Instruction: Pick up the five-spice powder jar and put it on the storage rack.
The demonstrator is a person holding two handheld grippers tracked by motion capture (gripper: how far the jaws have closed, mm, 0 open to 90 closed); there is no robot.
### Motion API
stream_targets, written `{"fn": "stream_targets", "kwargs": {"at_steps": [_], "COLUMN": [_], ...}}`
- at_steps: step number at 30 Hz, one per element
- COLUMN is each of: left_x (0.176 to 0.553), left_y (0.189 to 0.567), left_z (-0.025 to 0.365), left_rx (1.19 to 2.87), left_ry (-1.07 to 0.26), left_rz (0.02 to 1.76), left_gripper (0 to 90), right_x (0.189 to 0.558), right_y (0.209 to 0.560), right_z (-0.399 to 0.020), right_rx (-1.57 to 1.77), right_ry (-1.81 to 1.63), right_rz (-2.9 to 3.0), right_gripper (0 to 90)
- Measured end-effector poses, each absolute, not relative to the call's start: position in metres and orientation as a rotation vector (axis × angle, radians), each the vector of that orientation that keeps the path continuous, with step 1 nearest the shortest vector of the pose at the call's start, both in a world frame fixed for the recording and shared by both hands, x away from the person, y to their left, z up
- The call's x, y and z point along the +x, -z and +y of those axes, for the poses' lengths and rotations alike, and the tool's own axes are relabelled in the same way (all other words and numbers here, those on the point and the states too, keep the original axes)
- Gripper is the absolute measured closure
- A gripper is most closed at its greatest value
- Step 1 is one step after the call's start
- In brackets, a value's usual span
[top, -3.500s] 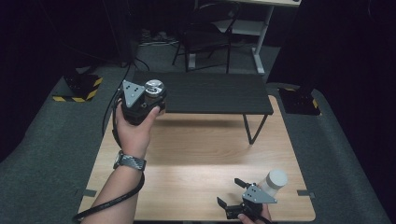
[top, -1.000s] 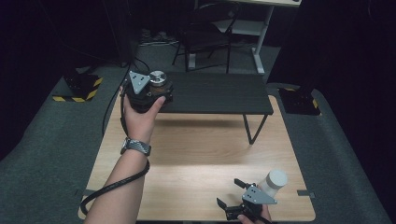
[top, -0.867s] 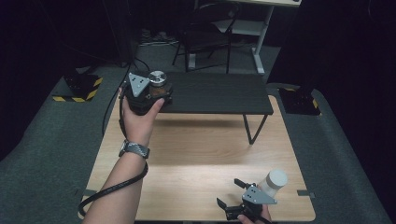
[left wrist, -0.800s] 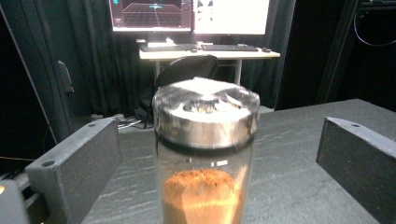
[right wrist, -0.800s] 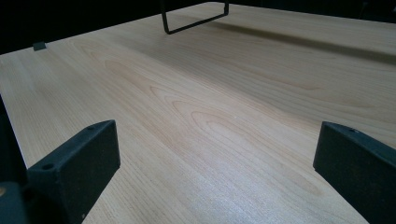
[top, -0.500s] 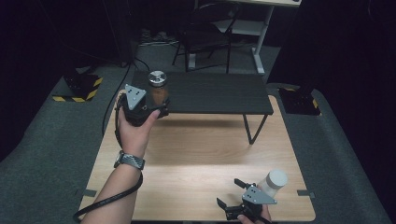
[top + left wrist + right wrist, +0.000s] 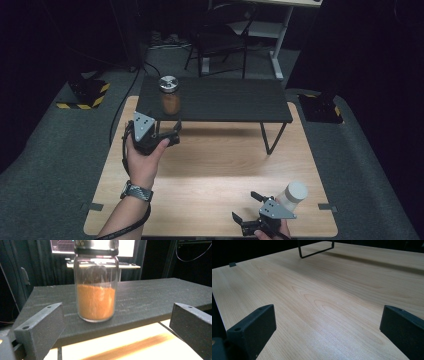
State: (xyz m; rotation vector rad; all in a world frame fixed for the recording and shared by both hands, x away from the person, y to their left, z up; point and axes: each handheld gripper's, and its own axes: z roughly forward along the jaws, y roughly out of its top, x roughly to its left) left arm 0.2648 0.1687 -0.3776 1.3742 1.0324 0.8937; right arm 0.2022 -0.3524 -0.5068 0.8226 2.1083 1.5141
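Observation:
A glass jar (image 7: 170,97) with a metal lid, half full of orange powder, stands upright on the left end of a low black shelf (image 7: 225,100). My left gripper (image 7: 171,135) hangs just in front of it, below the shelf edge, open and holding nothing. In the left gripper view the jar (image 7: 96,292) stands beyond the wide-apart jaws, on the shelf (image 7: 155,293). My right gripper (image 7: 246,206) rests open near the table's front edge, next to a white-lidded jar (image 7: 294,193). The right gripper view has my right gripper (image 7: 328,322) over bare wood.
The shelf stands on thin black legs (image 7: 267,140) at the back of the wooden table (image 7: 215,170). One shelf leg (image 7: 314,251) appears far off in the right gripper view. Grey carpet surrounds the table; a chair (image 7: 220,35) stands behind it.
My left gripper carried the jar onto the shelf, let it go, and drew back toward the person. The right gripper has not moved.

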Motion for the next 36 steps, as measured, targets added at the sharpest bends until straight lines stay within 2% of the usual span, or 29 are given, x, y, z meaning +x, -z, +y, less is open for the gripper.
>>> {"fn": "stream_targets", "kwargs": {"at_steps": [36], "left_x": [0.193], "left_y": [0.464], "left_z": [0.185], "left_rx": [1.383], "left_ry": [-0.809], "left_rz": [1.009], "left_gripper": [0.4], "right_x": [0.201], "right_y": [0.507], "right_z": [-0.351], "right_rx": [0.818], "right_ry": [-1.507], "right_rz": [2.107], "right_gripper": [0.0]}}
